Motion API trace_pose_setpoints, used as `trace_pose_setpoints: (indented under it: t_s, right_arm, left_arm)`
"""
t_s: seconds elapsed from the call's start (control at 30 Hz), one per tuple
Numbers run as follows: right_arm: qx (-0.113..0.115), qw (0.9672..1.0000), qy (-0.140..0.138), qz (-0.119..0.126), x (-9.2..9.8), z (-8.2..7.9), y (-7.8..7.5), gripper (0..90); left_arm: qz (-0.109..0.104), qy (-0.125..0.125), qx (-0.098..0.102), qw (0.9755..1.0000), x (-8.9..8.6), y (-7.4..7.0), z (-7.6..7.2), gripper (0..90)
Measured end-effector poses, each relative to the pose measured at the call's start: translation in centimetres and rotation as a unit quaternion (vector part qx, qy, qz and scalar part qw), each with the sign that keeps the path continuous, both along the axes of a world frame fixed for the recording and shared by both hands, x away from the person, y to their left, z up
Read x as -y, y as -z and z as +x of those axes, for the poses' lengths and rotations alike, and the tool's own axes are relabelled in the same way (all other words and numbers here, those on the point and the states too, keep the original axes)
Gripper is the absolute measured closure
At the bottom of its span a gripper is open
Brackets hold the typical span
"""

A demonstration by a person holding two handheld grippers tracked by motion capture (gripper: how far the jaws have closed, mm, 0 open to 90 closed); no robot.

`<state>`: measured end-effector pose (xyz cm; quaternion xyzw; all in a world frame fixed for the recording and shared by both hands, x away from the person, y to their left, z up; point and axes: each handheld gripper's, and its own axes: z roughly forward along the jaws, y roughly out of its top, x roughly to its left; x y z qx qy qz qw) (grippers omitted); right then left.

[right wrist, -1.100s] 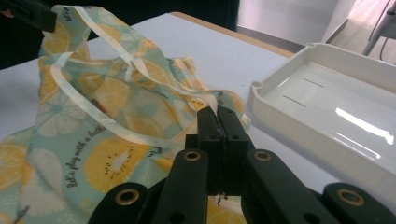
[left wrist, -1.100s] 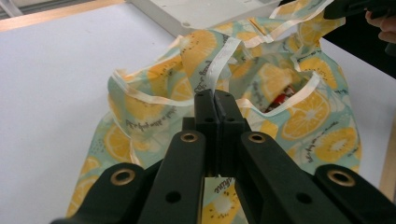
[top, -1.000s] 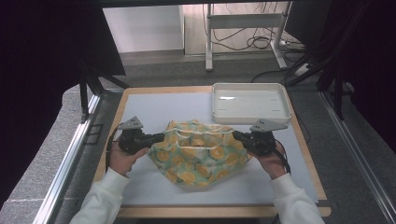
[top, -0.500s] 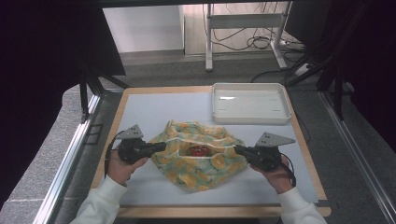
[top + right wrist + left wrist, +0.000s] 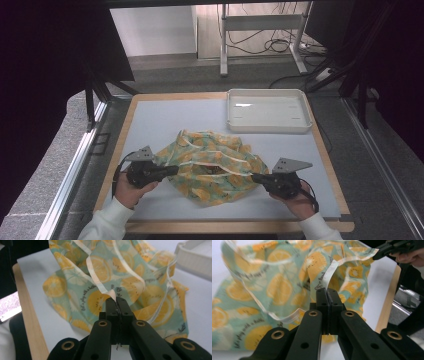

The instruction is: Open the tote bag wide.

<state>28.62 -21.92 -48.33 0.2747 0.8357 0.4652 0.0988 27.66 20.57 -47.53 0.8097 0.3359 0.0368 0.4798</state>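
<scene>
Cloth [image 5: 210, 165] stretched lengthwise between grippers

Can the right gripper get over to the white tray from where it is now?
Probably not as things stand. The right gripper is shut on the rim of the orange-print cloth bag, as is the left gripper. The mat toward the white tray looks clear, but it would drag the bag along unless it lets go.
</scene>
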Motion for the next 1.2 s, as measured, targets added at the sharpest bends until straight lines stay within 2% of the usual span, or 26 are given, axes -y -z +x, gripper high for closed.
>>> trace_pose_setpoints:
  t_s: [0.13, 0.3, 0.57, 0.83, 0.93, 1.2]
  right_arm:
    - [-0.014, 0.9998, -0.001, -0.014, 0.1, -0.1, 0.7, 88.6]
    - [-0.026, 0.9992, 0.0, -0.031, 0.3, -0.4, 1.5, 88.6]
    - [-0.03, 0.998, 0.0, -0.056, 0.0, -0.8, 2.3, 88.6]
    - [-0.038, 0.9967, 0.006, -0.072, 0.4, -1.2, 2.9, 88.6]
    - [-0.042, 0.9966, 0.008, -0.071, 0.6, -1.3, 2.9, 88.6]
    - [-0.049, 0.9956, 0.011, -0.079, 1.0, -1.5, 3.3, 88.7]
  left_arm:
    - [0.009, 0.007, -0.006, 0.9999, 0.2, 0.6, -0.4, 90.0]
    - [0.01, 0.004, -0.01, 0.9999, -0.1, 1.3, -0.7, 90.0]
    - [0.025, 0.008, -0.01, 0.9996, 0.2, 2.0, -1.2, 90.0]
    - [0.034, 0.013, -0.021, 0.9991, 0.1, 2.6, -1.2, 90.0]
    - [0.038, 0.018, -0.027, 0.9988, 0.2, 3.0, -1.3, 90.0]
    - [0.063, 0.028, -0.044, 0.9967, 0.3, 4.2, -1.3, 90.0]
